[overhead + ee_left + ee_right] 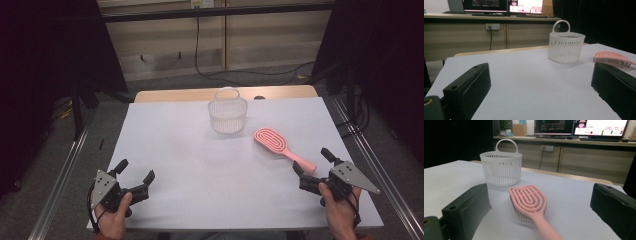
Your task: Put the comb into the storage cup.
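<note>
A pink hairbrush (279,146) lies bristles-down on the white table right of the middle, its handle toward the near right. In the right gripper view the hairbrush (530,203) sits just ahead, between the jaws. A white slotted basket (228,114) with a loop handle stands upright at the back centre, also seen as the basket (566,46) and the basket (501,167). My right gripper (312,162) is open at the handle's tip, nothing between its jaws. At the near left corner my left gripper (135,170) is open and empty; the hairbrush (612,58) shows far to its right.
The white table (175,150) has bare room across its left and middle. A wooden strip (175,95) runs along its back edge. Metal rails (370,155) flank both sides. Monitors and a cabinet (499,32) stand beyond the far end.
</note>
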